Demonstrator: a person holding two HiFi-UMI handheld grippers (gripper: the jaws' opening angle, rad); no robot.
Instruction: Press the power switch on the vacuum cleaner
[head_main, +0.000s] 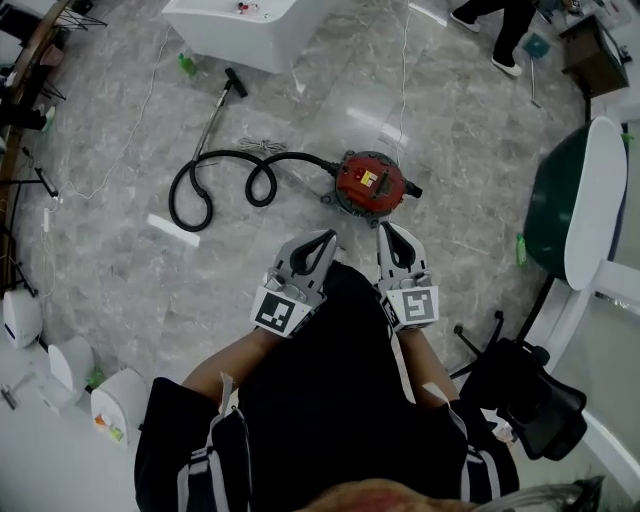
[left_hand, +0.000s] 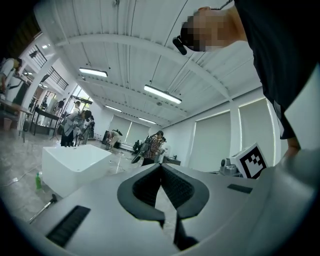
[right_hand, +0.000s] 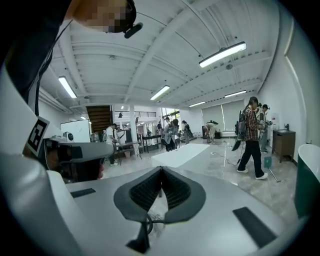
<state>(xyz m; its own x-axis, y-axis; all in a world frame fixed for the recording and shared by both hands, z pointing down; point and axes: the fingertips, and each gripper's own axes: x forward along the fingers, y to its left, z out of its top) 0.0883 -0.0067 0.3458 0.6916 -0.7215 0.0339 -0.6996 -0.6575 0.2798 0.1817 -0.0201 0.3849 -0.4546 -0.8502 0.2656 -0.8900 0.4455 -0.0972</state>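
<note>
Red vacuum cleaner (head_main: 370, 183) ahead of fingers (head_main: 398, 246)

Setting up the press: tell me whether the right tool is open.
No, the right tool shows its jaws pressed together with nothing between them.

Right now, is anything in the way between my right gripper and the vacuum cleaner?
Nothing visible: the right gripper, jaws shut, hangs just short of the red vacuum cleaner, only bare floor between. Its hose curls off leftward.
</note>
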